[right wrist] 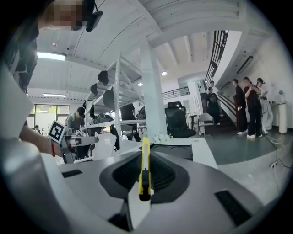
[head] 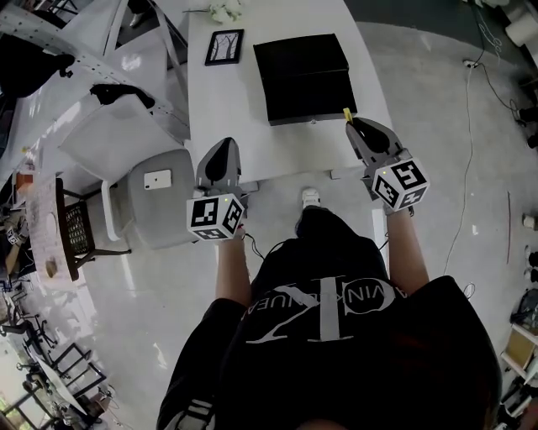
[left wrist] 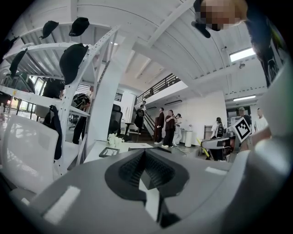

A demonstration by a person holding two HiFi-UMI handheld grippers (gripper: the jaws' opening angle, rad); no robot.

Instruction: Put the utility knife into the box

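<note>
A yellow utility knife stands clamped between the jaws of my right gripper, its tip pointing up and forward. From the head view its yellow tip shows at the front of the right gripper, just off the near right corner of the black box on the white table. The box lid looks closed. My left gripper hovers over the table's near edge, left of the box, shut with nothing in it; its own view shows the jaws pressed together.
A framed picture and a small white flower piece lie at the table's far left. A grey chair with a phone on it stands left of me. White shelving runs along the left. People stand in the background.
</note>
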